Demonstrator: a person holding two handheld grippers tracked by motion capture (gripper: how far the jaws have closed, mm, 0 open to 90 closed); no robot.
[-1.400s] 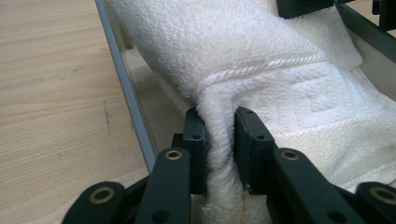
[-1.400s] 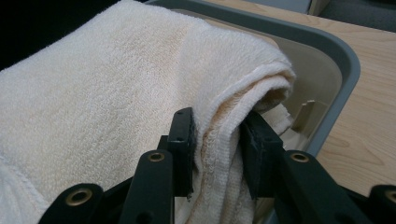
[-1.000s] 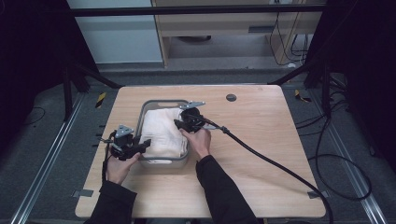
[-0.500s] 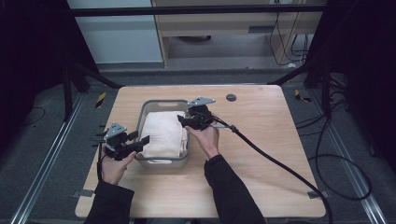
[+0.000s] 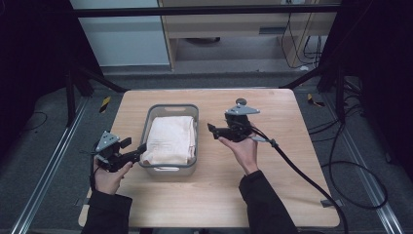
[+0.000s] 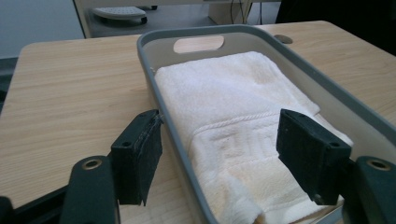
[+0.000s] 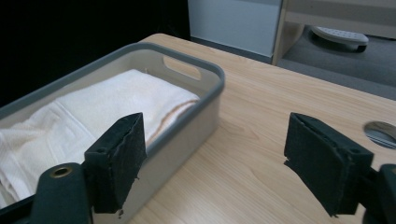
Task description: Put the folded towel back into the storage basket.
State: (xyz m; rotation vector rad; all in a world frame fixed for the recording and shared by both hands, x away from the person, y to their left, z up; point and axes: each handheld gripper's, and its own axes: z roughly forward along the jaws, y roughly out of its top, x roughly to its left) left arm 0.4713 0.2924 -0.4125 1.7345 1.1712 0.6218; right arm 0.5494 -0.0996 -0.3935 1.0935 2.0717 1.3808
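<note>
A grey plastic tub stands on the table with a folded white towel lying flat inside it. My left gripper is at the tub's near left corner. Its jaws have just been opening and now stand wide. In the left gripper view, the left gripper straddles the tub wall and the towel's corner without pressing on either. My right gripper hovers to the right of the tub. Its jaws have also just been opening. In the right gripper view, the right gripper has nothing between its jaws, and the tub and towel lie beyond.
The wooden table has a round cable hole at the back, also in the right gripper view. A thick black cable trails from the right gripper across the table's right side. Black frame bars stand around the table.
The right gripper has pulled away from the towel, moving right and up off the tub, and its jaws have opened. The left gripper has drawn back a little and its jaws have widened.
</note>
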